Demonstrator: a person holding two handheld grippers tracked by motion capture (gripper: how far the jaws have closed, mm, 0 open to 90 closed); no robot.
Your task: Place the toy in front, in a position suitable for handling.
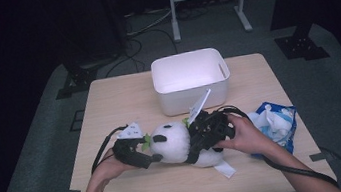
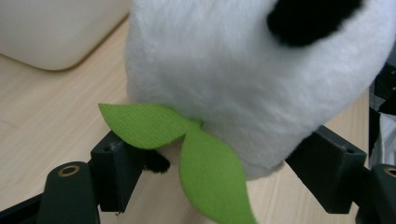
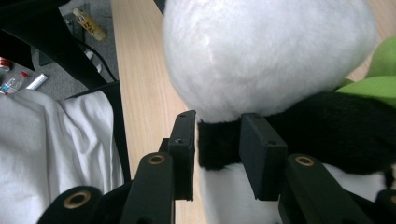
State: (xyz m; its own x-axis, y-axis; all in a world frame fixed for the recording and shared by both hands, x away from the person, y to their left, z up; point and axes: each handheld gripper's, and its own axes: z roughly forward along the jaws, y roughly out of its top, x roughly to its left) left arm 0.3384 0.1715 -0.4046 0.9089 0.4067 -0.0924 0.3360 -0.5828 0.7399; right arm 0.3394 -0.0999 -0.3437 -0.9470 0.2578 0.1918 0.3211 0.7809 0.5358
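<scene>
A white and black panda plush lies on the wooden table near the front. My left gripper is at its head end. In the left gripper view the white head and its green felt leaves sit between the wide-apart jaws of this gripper. The right jaw touches the fur and the left one stands off it. My right gripper reaches in from the other side. Its narrow jaws pinch a black fur band under the round white part.
A white plastic bin stands just behind the plush, its corner close by. A blue wipes packet lies to the right of my right hand. A white sewn tag trails from the plush toward the front edge.
</scene>
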